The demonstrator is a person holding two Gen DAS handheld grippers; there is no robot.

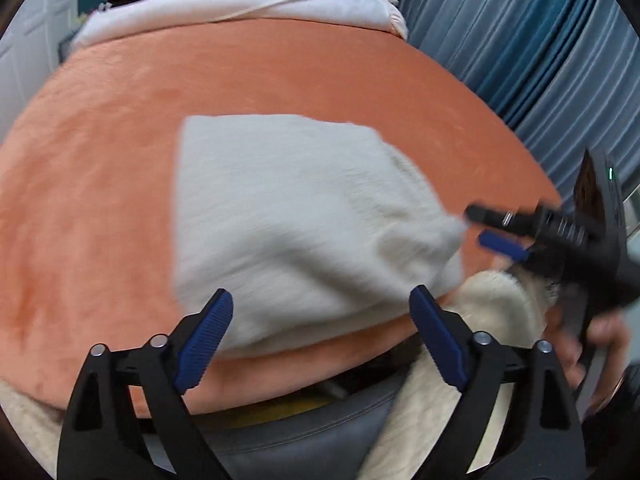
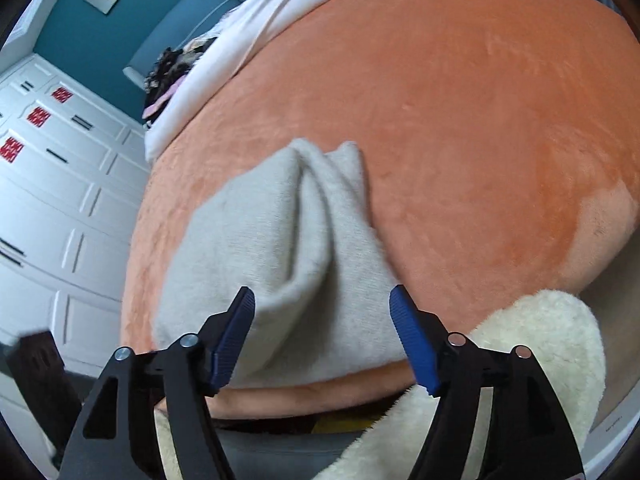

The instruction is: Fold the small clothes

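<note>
A light grey folded garment (image 1: 300,208) (image 2: 280,248) lies on the orange blanket (image 1: 120,128) (image 2: 480,120) near the front edge of the bed. In the right wrist view a raised crease runs down its middle. My left gripper (image 1: 322,300) hovers open over the garment's near edge, and its blue pads (image 1: 208,340) are not pressing the cloth. My right gripper (image 2: 322,296) is open too, above the garment's near end. In the left wrist view the right gripper (image 1: 494,230) shows beside the garment's right corner, apart from it.
A white duvet (image 1: 240,4) and dark clothes (image 2: 168,68) lie at the head of the bed. Blue curtains (image 1: 540,60) hang on the right, and white wardrobe doors (image 2: 60,200) stand on the left. A cream fleece sleeve (image 2: 540,340) and a hand (image 1: 600,336) are close in front.
</note>
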